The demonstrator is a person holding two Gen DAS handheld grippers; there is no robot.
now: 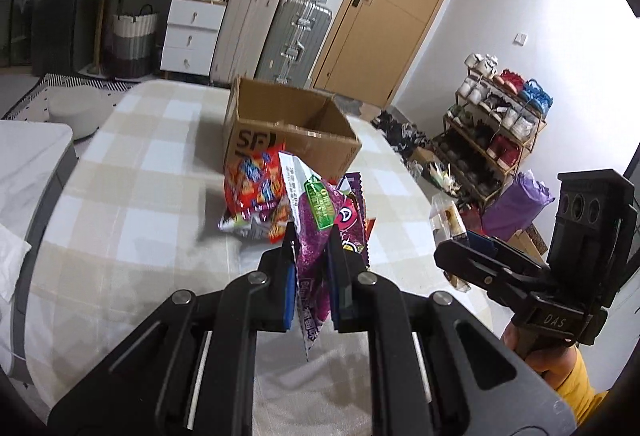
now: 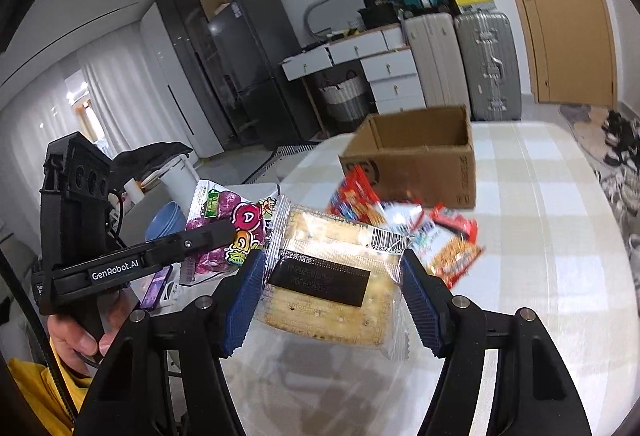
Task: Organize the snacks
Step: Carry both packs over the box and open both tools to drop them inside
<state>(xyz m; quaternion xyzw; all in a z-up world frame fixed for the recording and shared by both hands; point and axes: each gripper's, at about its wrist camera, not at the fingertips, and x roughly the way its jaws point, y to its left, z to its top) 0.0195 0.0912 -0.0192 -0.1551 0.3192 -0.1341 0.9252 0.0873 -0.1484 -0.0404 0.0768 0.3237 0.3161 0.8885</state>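
Purple snack bag (image 1: 316, 232) being clenched in left gripper (image 1: 310, 236); cracker packet (image 2: 332, 276) being grasped by right gripper (image 2: 330, 276), both above table (image 1: 132, 196); 2 packs best being carried over cardboard box (image 1: 296, 132) before being released

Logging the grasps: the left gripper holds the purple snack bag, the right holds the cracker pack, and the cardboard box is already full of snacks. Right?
Not quite. The right wrist view shows the cardboard box with no snacks visible inside; the rest holds.
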